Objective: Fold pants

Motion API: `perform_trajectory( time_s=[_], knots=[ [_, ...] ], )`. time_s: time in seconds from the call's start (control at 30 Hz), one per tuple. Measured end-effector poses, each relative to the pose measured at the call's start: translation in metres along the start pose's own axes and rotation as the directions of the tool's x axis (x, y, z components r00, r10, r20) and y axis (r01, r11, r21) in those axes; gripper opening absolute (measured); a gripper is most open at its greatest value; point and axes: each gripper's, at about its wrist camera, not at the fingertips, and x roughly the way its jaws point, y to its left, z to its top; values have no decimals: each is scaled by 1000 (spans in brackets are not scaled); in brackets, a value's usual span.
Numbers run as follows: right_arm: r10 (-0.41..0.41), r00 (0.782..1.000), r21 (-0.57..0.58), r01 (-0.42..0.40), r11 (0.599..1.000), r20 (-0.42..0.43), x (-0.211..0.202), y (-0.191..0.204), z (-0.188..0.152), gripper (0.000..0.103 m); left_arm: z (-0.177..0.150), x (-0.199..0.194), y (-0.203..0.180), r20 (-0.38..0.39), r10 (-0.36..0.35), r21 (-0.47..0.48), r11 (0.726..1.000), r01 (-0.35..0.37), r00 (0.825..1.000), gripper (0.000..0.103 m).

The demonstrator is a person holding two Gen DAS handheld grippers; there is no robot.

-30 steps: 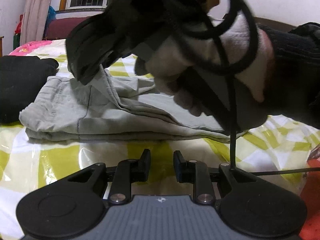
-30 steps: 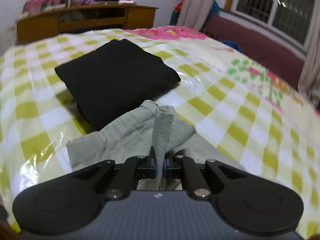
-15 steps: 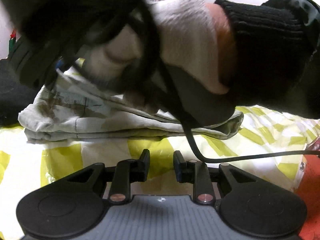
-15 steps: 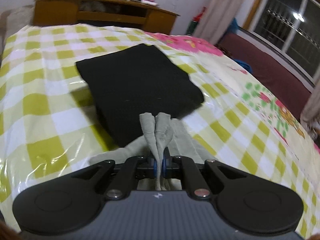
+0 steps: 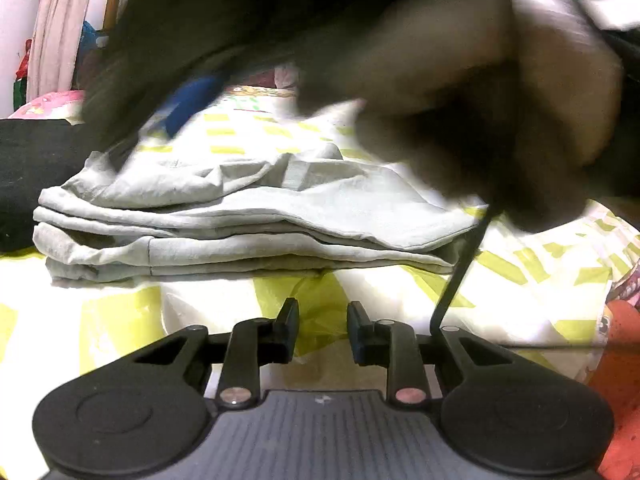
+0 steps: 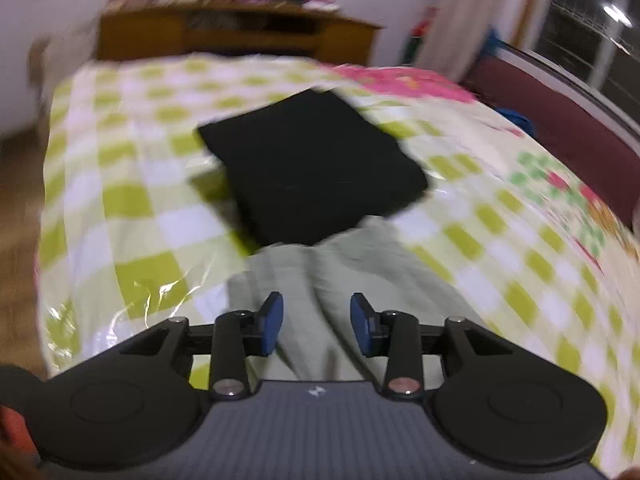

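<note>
Folded light grey pants (image 5: 248, 216) lie in several layers on the yellow-checked bed cover (image 5: 120, 320). My left gripper (image 5: 322, 334) hovers low in front of the stack, open, nothing between its fingers. In the right wrist view the same pants (image 6: 344, 272) lie flat below my right gripper (image 6: 316, 324), whose jaws are opening; the cloth is under them and no pad presses on it. A blurred hand and sleeve (image 5: 460, 92) holding that gripper cross above the pants in the left wrist view.
A folded black garment (image 6: 312, 164) lies just beyond the grey pants. A wooden cabinet (image 6: 236, 36) stands past the bed's far end. A dark red bench (image 6: 560, 120) and window run along the right. A black cable (image 5: 460, 264) hangs by the left gripper.
My right gripper let go of the pinched grey fold, which dropped flat onto the stack, and the gripper lifted back a little. The left gripper stayed put.
</note>
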Motion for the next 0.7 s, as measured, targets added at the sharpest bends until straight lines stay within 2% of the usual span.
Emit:
perform_trajectory(
  time_s=[0.1, 0.17, 0.23, 0.3, 0.37, 0.43, 0.5, 0.6, 0.7],
  knots=[
    [-68, 998, 161, 68, 985, 0, -39, -46, -27, 44, 0, 2, -1, 3, 7, -3, 1000, -7, 1000, 41],
    [-159, 987, 275, 163, 948, -37, -60, -84, -58, 45, 1, 2, -2, 2, 11, -14, 1000, -11, 1000, 41],
    [-242, 964, 402, 265, 877, -109, -77, -125, -96, 46, 3, 4, -4, -4, 21, -25, 999, -21, 1000, 41],
    [-247, 956, 565, 291, 772, -156, -90, -164, -138, 46, 6, 1, -7, -10, 43, -22, 999, -43, 999, 41],
    [-207, 965, 710, 258, 656, -159, -97, -194, -173, 49, 11, -3, -7, -18, 70, -14, 997, -70, 997, 41],
    [-149, 982, 811, 182, 556, -118, -94, -212, -203, 49, 16, -11, -7, -31, 95, -19, 995, -96, 995, 41],
    [-98, 993, 861, 111, 496, -72, -86, -222, -222, 49, 20, -12, -7, -54, 112, -29, 993, -114, 992, 41],
    [-2, 998, 915, -53, 401, 58, -74, -229, -244, 49, 25, -10, -8, -96, 140, -18, 990, -142, 986, 41],
    [68, 987, 918, -159, 362, 144, -61, -235, -251, 50, 32, -6, -12, -126, 161, 15, 987, -160, 979, 41]
  ],
)
